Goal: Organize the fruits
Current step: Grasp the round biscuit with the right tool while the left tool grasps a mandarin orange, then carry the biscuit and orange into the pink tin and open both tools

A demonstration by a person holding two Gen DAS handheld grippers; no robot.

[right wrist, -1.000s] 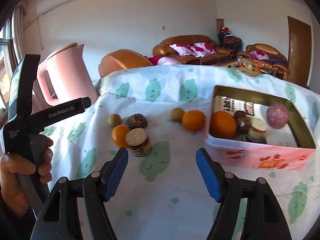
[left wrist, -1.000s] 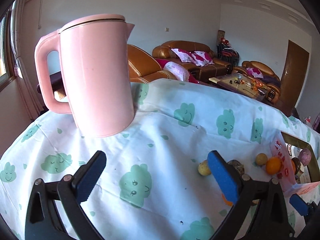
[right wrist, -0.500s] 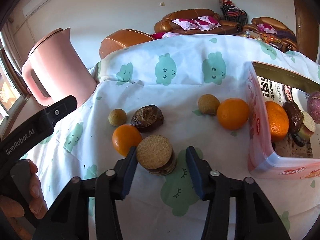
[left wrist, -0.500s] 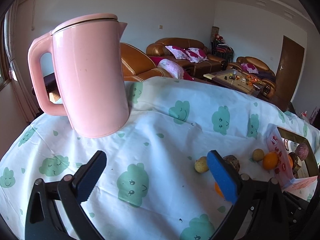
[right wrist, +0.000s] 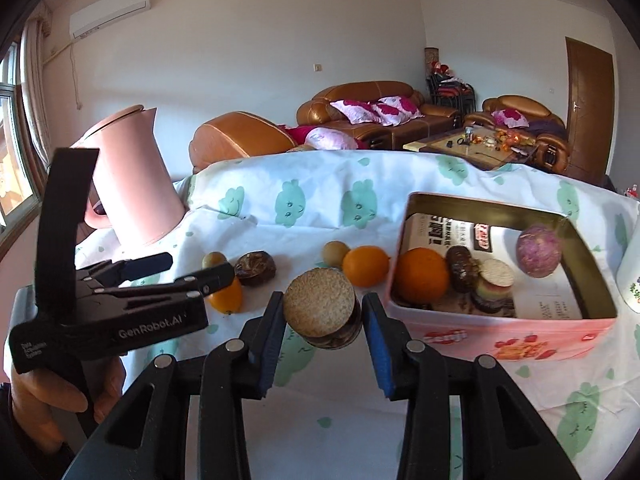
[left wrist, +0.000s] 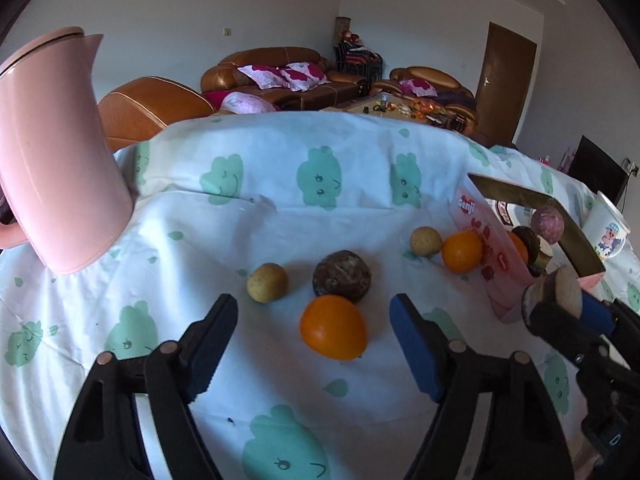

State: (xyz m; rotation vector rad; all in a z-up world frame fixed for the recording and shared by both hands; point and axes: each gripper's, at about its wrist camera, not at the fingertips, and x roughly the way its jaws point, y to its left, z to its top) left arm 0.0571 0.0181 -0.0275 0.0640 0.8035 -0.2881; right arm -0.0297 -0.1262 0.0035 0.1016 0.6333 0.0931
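Observation:
My right gripper [right wrist: 323,322] is shut on a round brown fruit with a tan cut face [right wrist: 320,307] and holds it above the cloth, left of the pink tin [right wrist: 500,336]; the held fruit also shows in the left wrist view [left wrist: 554,290]. The tin holds an orange [right wrist: 422,278], a purple fruit [right wrist: 538,250] and dark pieces. My left gripper [left wrist: 312,344] is open just before an orange [left wrist: 334,328]. A dark brown fruit [left wrist: 342,276], a small tan fruit [left wrist: 267,282], another tan fruit [left wrist: 426,241] and a second orange [left wrist: 462,251] lie on the cloth.
A pink kettle [left wrist: 52,160] stands at the back left of the table. A white printed cup [left wrist: 608,230] stands right of the tin. The cloth with green clouds [left wrist: 280,200] covers the table; sofas stand behind.
My right gripper closed on the cut brown fruit and lifted it off the cloth toward the tin. My left gripper swung right, from the kettle toward the loose fruits.

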